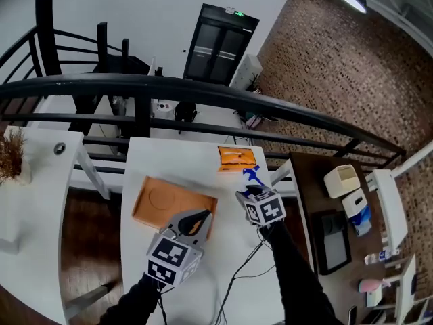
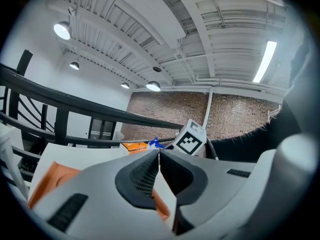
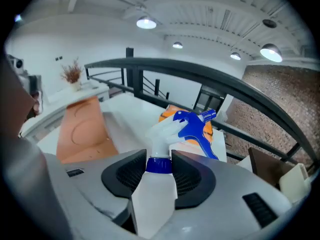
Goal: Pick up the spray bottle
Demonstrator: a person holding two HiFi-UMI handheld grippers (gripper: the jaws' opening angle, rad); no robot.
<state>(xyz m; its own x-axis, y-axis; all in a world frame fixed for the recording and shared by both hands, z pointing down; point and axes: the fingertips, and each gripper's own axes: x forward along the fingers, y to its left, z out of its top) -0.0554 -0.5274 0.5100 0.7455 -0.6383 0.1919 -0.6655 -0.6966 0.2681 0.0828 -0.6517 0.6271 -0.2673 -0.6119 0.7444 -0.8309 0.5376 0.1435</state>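
Now, spray bottle [image 3: 159, 181] upright, neck in the grip of right tool [image 3: 159, 159], nozzle rightward; left tool [image 2: 159, 156] closed.

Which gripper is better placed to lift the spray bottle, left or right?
Right. The right gripper clasps the blue collar of the white plastic spray bottle with a blue trigger; the left gripper is shut, empty, and apart from it.

readable text: none | green lit sign [image 1: 238, 12] above dark double door [image 1: 218, 45]: too small to read | orange packet [image 1: 237, 158] on bench [image 1: 162, 158]: pale print, illegible | cubes of left hand-held gripper [image 1: 197, 218] and right hand-held gripper [image 1: 252, 189]: black-and-white square markers only, no letters or numbers
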